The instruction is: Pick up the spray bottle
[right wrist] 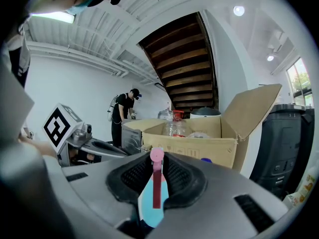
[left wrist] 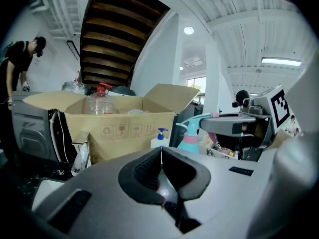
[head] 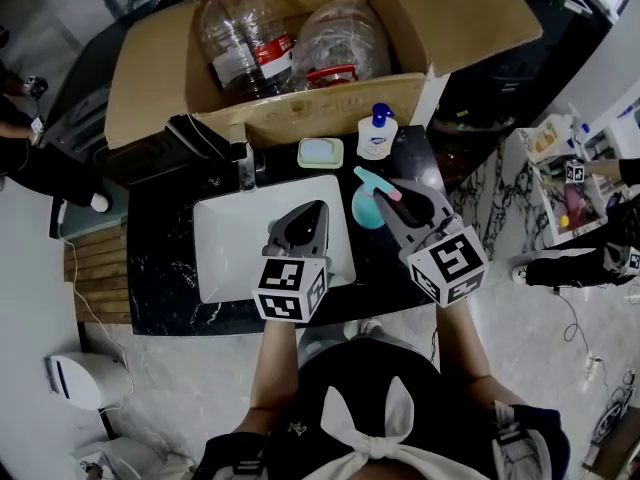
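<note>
Right gripper (right wrist: 157, 169) clamped on the spray bottle (right wrist: 152, 203) at its head, we are risking a drop if the body swings.

A cardboard box (head: 330, 103) of plastic jugs (head: 240, 38) stands at the table's (head: 160, 268) far edge, with a pump bottle (head: 377, 136) beside it.

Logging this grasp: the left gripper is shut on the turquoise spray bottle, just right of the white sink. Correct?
No: the right gripper is the one shut on the spray bottle, as the right gripper view shows. The left gripper is shut on nothing. It is right of the white sink.
</note>
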Tool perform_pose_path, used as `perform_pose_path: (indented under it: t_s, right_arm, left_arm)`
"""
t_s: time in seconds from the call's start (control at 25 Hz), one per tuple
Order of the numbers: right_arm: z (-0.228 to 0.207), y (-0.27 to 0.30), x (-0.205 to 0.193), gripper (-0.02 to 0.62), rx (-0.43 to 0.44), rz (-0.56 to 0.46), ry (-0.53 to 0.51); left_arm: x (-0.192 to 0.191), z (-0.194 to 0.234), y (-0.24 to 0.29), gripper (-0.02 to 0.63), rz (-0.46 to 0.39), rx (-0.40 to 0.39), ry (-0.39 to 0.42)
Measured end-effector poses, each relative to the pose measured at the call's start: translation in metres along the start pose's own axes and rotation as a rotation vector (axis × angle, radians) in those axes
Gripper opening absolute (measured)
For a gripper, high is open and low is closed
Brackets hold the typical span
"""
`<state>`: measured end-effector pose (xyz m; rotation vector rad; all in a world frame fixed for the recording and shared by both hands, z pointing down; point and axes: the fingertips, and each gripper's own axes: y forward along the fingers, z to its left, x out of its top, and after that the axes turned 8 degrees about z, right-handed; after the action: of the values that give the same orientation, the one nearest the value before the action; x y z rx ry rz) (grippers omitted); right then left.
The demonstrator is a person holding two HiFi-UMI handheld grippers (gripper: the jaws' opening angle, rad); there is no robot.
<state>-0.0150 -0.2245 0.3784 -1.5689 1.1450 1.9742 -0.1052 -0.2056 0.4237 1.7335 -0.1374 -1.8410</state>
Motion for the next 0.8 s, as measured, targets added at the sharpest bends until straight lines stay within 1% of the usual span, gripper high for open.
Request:
perform_pose_path:
  t_s: [0.48, 0.8]
  right_arm:
    - [0.003, -0.010, 0.015, 0.069, -0.006, -0.060, 0.019]
    - [0.007, -0.018, 0.026, 0.069, -0.004, -0.101, -0.006]
  left_arm:
    - [-0.002, 0.002, -0.004, 0.028, 0.005, 0.004, 0.002]
    - [-0.003, 0.001, -0.005, 0.028, 0.003, 0.004, 0.003]
